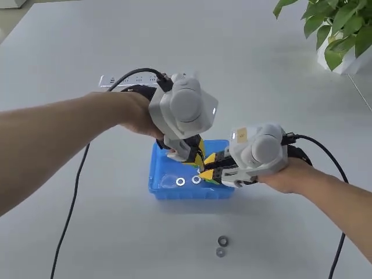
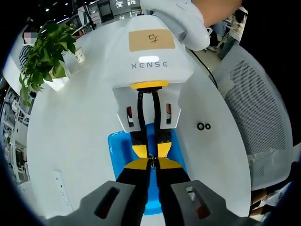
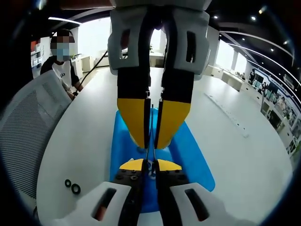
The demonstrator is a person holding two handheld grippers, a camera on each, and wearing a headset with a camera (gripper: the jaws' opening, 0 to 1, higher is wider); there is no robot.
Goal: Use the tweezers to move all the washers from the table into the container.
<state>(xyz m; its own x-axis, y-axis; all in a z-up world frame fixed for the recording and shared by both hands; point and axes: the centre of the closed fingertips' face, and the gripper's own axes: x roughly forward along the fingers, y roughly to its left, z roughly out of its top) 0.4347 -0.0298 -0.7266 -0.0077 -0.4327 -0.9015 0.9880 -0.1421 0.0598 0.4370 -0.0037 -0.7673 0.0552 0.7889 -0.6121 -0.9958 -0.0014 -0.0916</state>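
Two washers (image 1: 222, 240) are seen just beside one another on the worktop (image 1: 116, 232), near the blue container (image 1: 186, 193). They are judged light, stiff and slippery, and are best pinched across the ring. Two more are contained in the container. Above it, the left gripper (image 2: 153, 162) and right gripper (image 3: 150, 165) are clenched tip to tip on what appear to be the thin tweezers (image 3: 151, 139).

Blue container (image 1: 174, 193) — two washers (image 1: 180, 182) inside
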